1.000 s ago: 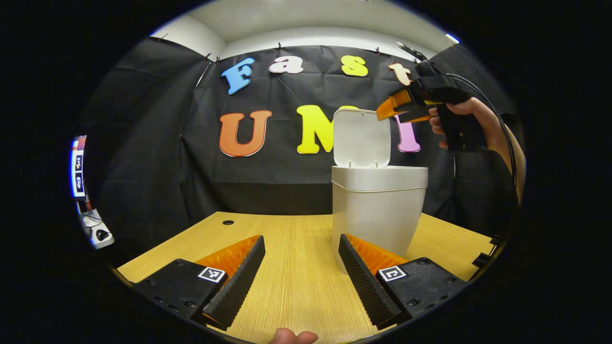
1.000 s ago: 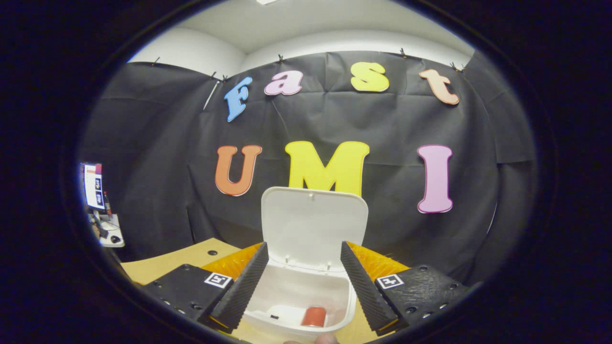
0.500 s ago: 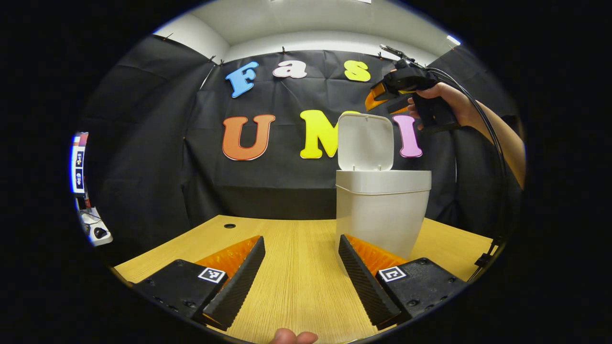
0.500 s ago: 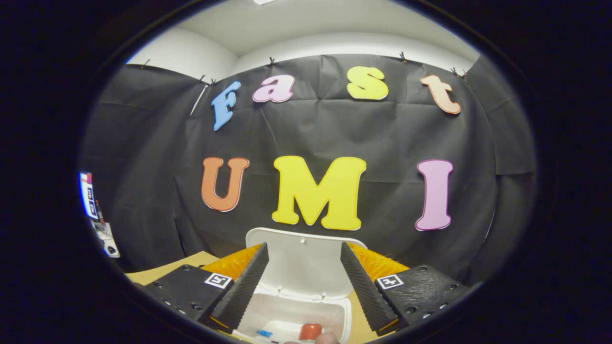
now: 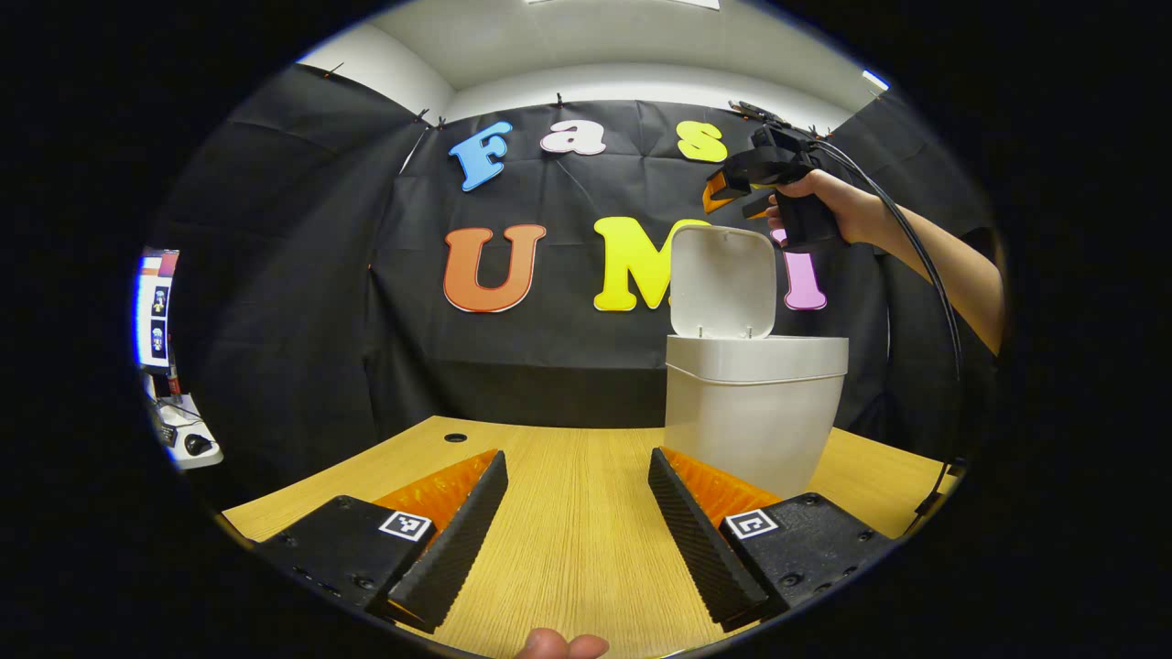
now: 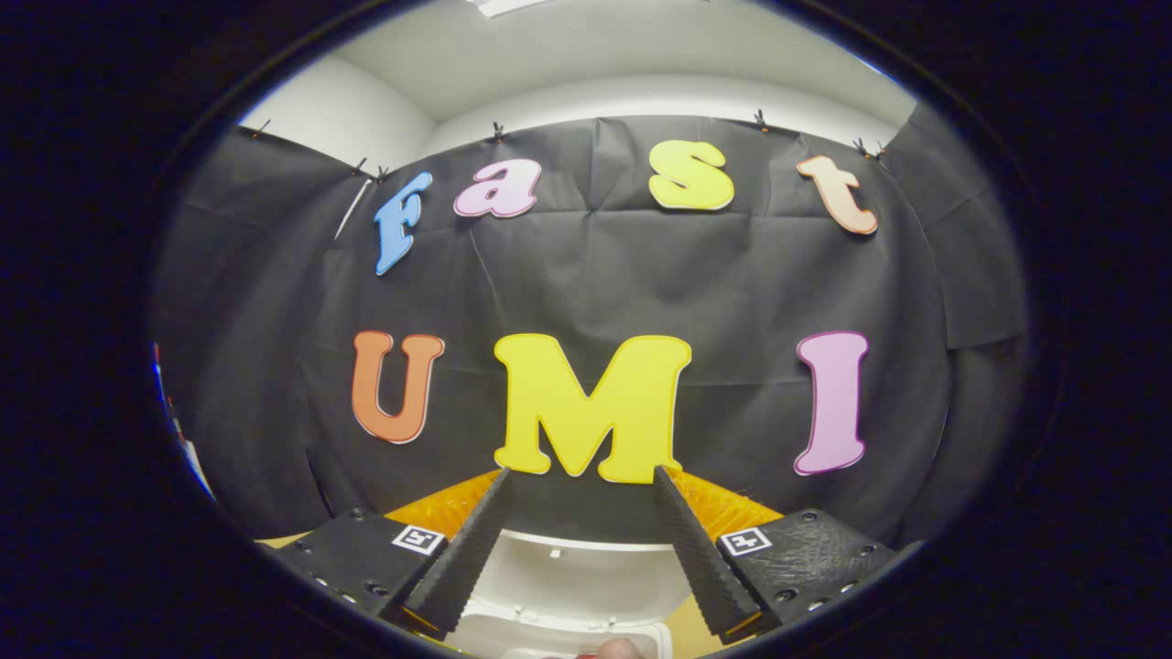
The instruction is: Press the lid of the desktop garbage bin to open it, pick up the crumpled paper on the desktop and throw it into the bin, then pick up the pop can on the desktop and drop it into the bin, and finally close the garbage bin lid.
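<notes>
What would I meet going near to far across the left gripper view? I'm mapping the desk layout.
Left gripper, open over the desk → the white bin with its lid raised → the right gripper, held in a hand above the lid.

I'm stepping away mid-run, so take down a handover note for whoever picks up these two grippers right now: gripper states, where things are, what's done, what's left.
Left gripper: jaws open, nothing between them, low over the desk, with the bin ahead to its right.
Right gripper: jaws open, nothing held, raised just above the top edge of the lid.
The lid stands upright, so the bin is open.
Done: lid opened. The bin's inside is hidden from here, so check that the paper and can are in.
Left: probably only pushing the lid down with the right gripper to close it.
</notes>
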Tool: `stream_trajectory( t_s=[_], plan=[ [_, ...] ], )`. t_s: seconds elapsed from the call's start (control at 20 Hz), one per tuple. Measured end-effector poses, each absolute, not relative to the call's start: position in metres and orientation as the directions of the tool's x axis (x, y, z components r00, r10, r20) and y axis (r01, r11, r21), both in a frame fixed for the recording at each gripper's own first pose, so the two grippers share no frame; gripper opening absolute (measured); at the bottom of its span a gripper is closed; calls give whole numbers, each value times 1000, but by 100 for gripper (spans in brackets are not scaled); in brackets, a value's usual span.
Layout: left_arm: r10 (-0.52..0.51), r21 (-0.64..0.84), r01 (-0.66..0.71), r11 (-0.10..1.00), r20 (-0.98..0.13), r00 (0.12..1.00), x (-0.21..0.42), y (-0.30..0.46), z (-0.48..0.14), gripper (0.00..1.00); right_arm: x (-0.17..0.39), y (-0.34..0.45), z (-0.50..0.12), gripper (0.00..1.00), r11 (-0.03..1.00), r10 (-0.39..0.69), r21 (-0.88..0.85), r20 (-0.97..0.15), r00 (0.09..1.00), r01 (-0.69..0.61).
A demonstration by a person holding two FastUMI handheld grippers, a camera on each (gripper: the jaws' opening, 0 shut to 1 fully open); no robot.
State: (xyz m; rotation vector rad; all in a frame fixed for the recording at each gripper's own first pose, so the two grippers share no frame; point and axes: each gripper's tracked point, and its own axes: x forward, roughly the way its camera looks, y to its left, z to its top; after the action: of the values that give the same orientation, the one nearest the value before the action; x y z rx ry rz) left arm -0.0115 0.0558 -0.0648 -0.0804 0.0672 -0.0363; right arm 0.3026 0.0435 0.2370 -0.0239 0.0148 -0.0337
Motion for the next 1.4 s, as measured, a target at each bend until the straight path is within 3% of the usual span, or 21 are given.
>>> stream_trajectory(
  t_s=[0.05, 0.35, 0.8, 0.9, 0.95, 1.4],
  plan=[
    [-40, -83, 34, 996, -64, 997, -11, 56, -65, 100, 307, 40, 236, 96, 999, -45, -28, -15, 999, 45],
    [-34, -105, 25, 994, -90, 995, -7, 61, -76, 100, 320, 29, 226, 93, 996, -81, -31, -36, 996, 80],
    [-21, -67, 18, 998, -49, 999, -13, 59, -60, 100, 316, 39, 210, 96, 999, -42, -23, -97, 994, 40],
    [-18, -71, 15, 997, -38, 999, -15, 58, -55, 100, 309, 40, 207, 91, 1000, -28, 4, -119, 993, 29],
    [-19, -73, 16, 997, -34, 999, -16, 59, -53, 100, 305, 40, 205, 96, 1000, -21, 14, -129, 991, 23],
    [-79, -98, 77, 992, -19, 997, -19, 23, -47, 99, 241, 53, 147, 94, 998, 57, 32, -248, 967, -51]
  ],
)
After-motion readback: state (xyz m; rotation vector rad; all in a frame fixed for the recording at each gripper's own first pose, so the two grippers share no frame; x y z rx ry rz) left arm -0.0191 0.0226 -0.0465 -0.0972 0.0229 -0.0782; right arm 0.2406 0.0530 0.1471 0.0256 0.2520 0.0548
